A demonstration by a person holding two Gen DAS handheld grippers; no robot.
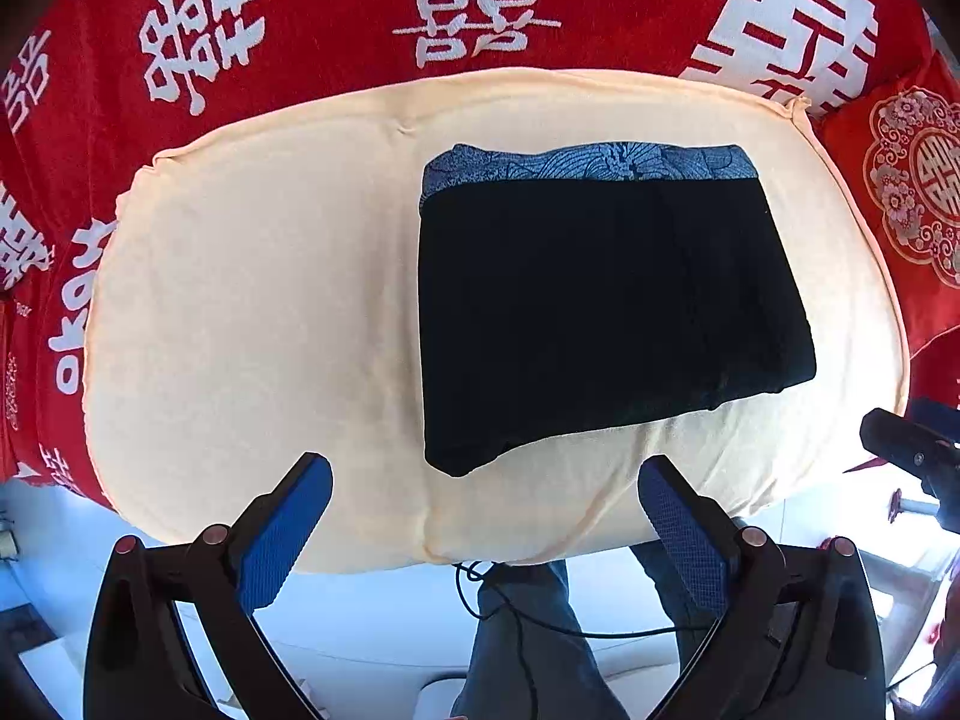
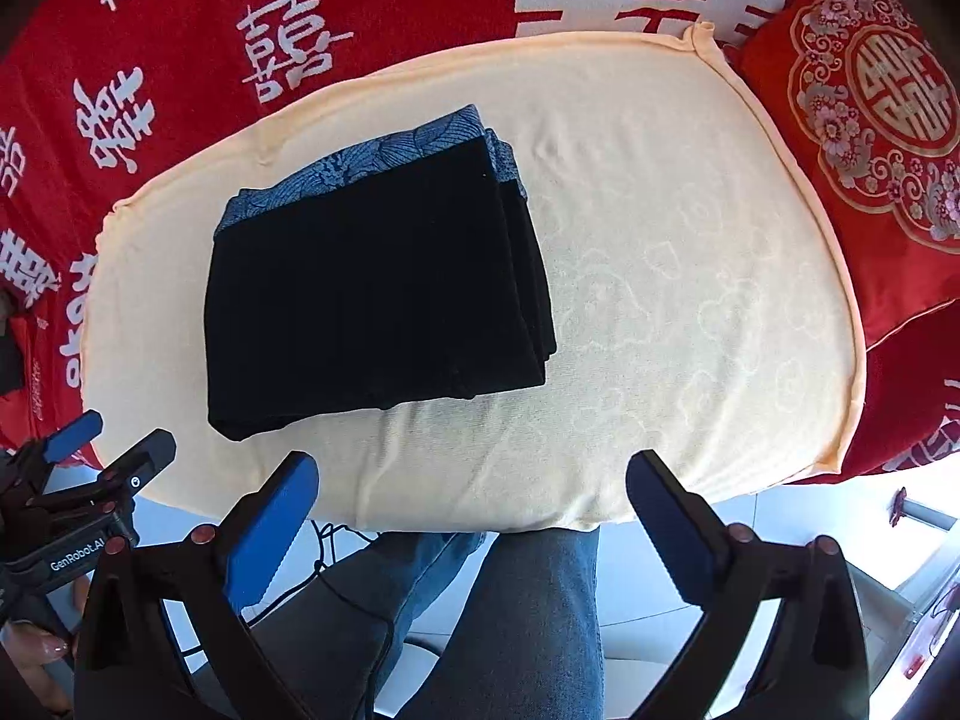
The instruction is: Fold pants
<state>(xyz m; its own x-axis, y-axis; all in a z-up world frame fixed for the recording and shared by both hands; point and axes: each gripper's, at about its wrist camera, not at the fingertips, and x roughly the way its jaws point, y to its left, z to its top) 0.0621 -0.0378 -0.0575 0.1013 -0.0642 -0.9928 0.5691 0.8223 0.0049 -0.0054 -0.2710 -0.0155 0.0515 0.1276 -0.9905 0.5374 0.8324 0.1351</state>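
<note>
Several layers already stack into a compact rectangle: the pants (image 1: pixel 606 300) lie folded on the cream pad (image 1: pixel 258 312), ahead of both jaws. The left gripper (image 1: pixel 485 510) and right gripper (image 2: pixel 471 504) hang spread wide, empty. Folding looks essentially finished.

Left gripper (image 1: pixel 483 480) and right gripper (image 2: pixel 471 477), jaws wide apart, empty.

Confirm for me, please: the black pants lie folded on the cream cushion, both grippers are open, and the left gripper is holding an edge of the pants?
Not quite. The left gripper holds nothing: the left wrist view shows its jaws open and clear of the black pants, short of their near edge. The rest stands: the pants lie folded on the cream cushion, and the right gripper is open too.
</note>
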